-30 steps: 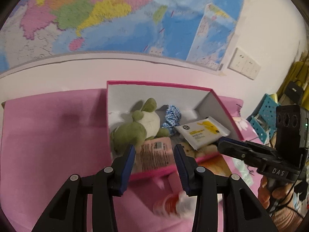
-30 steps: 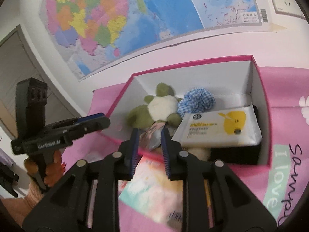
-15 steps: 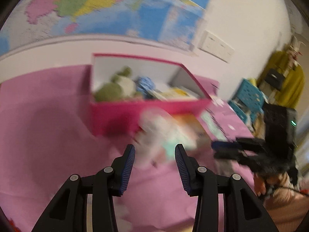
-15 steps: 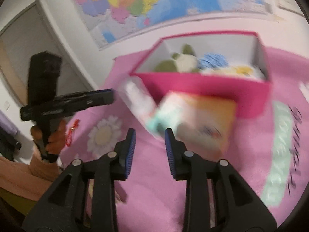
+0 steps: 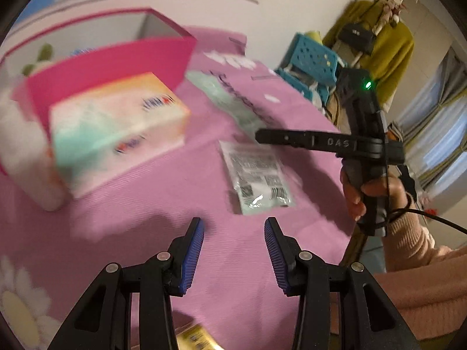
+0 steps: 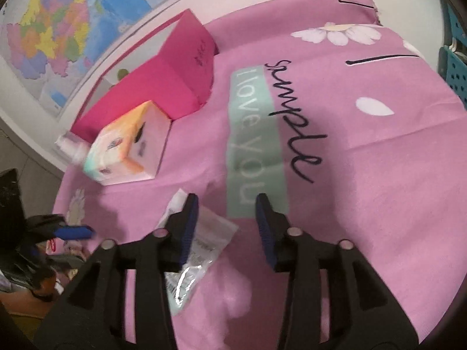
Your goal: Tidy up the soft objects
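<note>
A flat pale green packet (image 5: 258,179) lies on the pink cloth, ahead and a little right of my open, empty left gripper (image 5: 233,250). In the right wrist view the packet (image 6: 201,248) lies partly under the left finger of my open, empty right gripper (image 6: 226,227). A soft tissue pack (image 5: 116,131) rests against the front of the pink box (image 5: 111,58); it also shows in the right wrist view (image 6: 128,148), before the box (image 6: 163,87). A green plush (image 5: 43,55) peeks over the box rim.
A white bottle (image 6: 71,145) lies beside the tissue pack. A yellow item (image 5: 195,337) lies under my left gripper. The right gripper's body (image 5: 350,143) hangs over the packet's far side. A blue stool (image 5: 312,61) and coat rack stand beyond the cloth's right edge.
Both grippers have pulled back from the box and swung down toward the cloth in front of it. The right gripper's jaws have opened wider. The green packet has come into view.
</note>
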A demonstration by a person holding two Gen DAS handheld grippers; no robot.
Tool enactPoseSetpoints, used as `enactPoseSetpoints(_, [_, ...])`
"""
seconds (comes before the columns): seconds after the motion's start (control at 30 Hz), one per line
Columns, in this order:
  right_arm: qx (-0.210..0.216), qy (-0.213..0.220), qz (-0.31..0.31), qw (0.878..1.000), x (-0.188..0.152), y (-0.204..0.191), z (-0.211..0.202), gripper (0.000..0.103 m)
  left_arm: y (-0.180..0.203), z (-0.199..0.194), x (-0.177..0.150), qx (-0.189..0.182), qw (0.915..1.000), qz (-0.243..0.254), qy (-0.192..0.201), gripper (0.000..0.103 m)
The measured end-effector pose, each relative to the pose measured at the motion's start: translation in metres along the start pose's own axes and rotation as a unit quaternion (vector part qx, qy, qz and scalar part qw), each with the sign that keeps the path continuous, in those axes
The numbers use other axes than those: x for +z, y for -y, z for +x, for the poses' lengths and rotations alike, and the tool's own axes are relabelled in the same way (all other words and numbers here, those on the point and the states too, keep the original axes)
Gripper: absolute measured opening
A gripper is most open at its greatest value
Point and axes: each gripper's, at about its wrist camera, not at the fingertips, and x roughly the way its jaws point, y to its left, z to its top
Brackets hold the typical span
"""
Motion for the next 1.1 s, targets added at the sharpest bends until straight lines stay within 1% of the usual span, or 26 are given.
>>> enactPoseSetpoints(0.13, [0.031, -0.018, -0.015, 0.999, -0.008, -0.022, 0.007, 0.046, 0.003, 0.013, 0.002, 0.007, 0.9998, -0.002, -0.019, 0.044])
enactPoseSetpoints(0.27, [0.074, -0.035, -0.019, 0.996, -0.022, -0.044, 0.013, 0.046, -0.004, 0.014, 0.002, 0.025, 0.9994, -0.019, -0.017, 0.044])
enactPoseSetpoints(0.4, [0.093, -0.055, -0.052, 0.993, -0.030, -0.065, 0.018, 0.046, -0.017, 0.012, -0.005, 0.044, 0.9982, -0.038, -0.014, 0.044])
enactPoseSetpoints(0.47, [0.088, -0.057, -0.075, 0.992, -0.031, -0.072, 0.018, 0.046, -0.024, 0.011, -0.006, 0.050, 0.9976, -0.046, -0.015, 0.044])
enactPoseSetpoints(0.53, [0.076, -0.052, -0.095, 0.991, -0.027, -0.074, 0.018, 0.046, -0.028, 0.010, -0.009, 0.042, 0.9978, -0.049, -0.014, 0.044])
enactPoseSetpoints(0.57, [0.078, -0.052, -0.102, 0.990, -0.025, -0.076, 0.019, 0.046, -0.028, 0.010, -0.009, 0.041, 0.9978, -0.049, -0.015, 0.044])
enactPoseSetpoints(0.63, [0.080, -0.062, -0.128, 0.987, -0.026, -0.080, 0.024, 0.046, -0.026, 0.010, -0.009, 0.047, 0.9979, -0.043, -0.015, 0.044])
enactPoseSetpoints(0.7, [0.071, -0.079, -0.153, 0.982, -0.030, -0.087, 0.031, 0.046, -0.024, 0.011, -0.010, 0.055, 0.9977, -0.037, -0.016, 0.044])
enactPoseSetpoints(0.73, [0.060, -0.070, -0.175, 0.980, -0.035, -0.092, 0.030, 0.046, -0.024, 0.010, -0.011, 0.057, 0.9976, -0.035, -0.016, 0.044])
enactPoseSetpoints(0.77, [0.046, -0.066, -0.193, 0.978, -0.039, -0.096, 0.029, 0.044, -0.023, 0.010, -0.011, 0.057, 0.9976, -0.035, -0.016, 0.044])
enactPoseSetpoints(0.8, [0.038, -0.059, -0.210, 0.975, -0.041, -0.099, 0.027, 0.038, -0.024, 0.009, -0.011, 0.057, 0.9976, -0.037, -0.016, 0.044])
enactPoseSetpoints(0.83, [0.050, -0.059, -0.213, 0.974, -0.043, -0.099, 0.025, 0.022, -0.025, 0.008, -0.012, 0.057, 0.9975, -0.039, -0.015, 0.044])
enactPoseSetpoints(0.87, [0.052, -0.059, -0.212, 0.974, -0.043, -0.099, 0.024, 0.009, -0.026, 0.007, -0.012, 0.057, 0.9974, -0.040, -0.015, 0.044])
enactPoseSetpoints(0.9, [0.022, -0.061, -0.220, 0.973, -0.045, -0.099, 0.026, 0.000, -0.026, 0.005, -0.013, 0.056, 0.9975, -0.041, -0.014, 0.044])
enactPoseSetpoints(0.93, [0.015, -0.059, -0.224, 0.973, -0.047, -0.098, 0.026, 0.000, -0.025, 0.003, -0.014, 0.054, 0.9976, -0.041, -0.013, 0.044])
enactPoseSetpoints(1.0, [0.031, -0.059, -0.202, 0.977, -0.046, -0.091, 0.023, 0.000, -0.023, -0.001, -0.016, 0.052, 0.9978, -0.038, -0.016, 0.044])
enactPoseSetpoints(1.03, [0.032, -0.057, -0.198, 0.978, -0.046, -0.088, 0.021, 0.000, -0.021, -0.003, -0.019, 0.046, 0.9981, -0.037, -0.020, 0.044])
enactPoseSetpoints(1.1, [0.028, -0.052, -0.180, 0.982, -0.044, -0.079, 0.019, 0.000, -0.014, -0.007, -0.024, 0.022, 0.9989, -0.029, -0.028, 0.044])
